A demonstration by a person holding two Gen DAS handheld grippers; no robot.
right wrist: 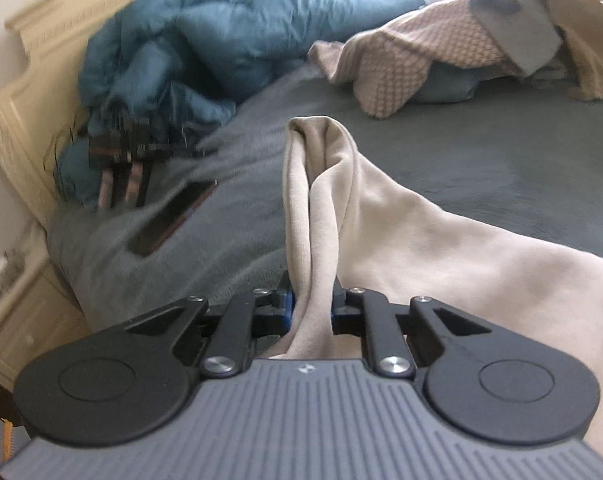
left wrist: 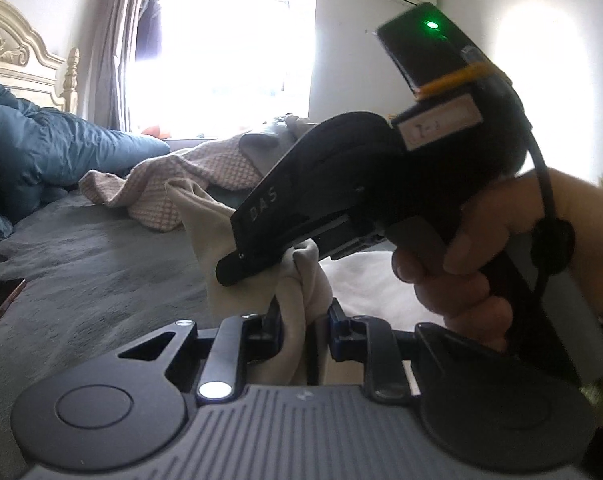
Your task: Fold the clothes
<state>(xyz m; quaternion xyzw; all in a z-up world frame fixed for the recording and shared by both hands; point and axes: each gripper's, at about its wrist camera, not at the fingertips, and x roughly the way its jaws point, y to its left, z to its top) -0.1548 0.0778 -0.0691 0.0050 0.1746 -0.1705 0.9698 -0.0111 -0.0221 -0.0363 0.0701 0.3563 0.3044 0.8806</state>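
A beige garment is bunched between the fingers of my left gripper, which is shut on it. Just above and ahead of it in the left wrist view is my right gripper, held by a hand and also clamped on the same cloth. In the right wrist view my right gripper is shut on a folded edge of the beige garment, which rises in a ridge ahead and spreads right over the grey bed cover.
A checked pink cloth and other clothes are piled at the far side of the bed. A blue duvet lies against the cream headboard. A dark flat device and a black strapped item lie on the bed's left.
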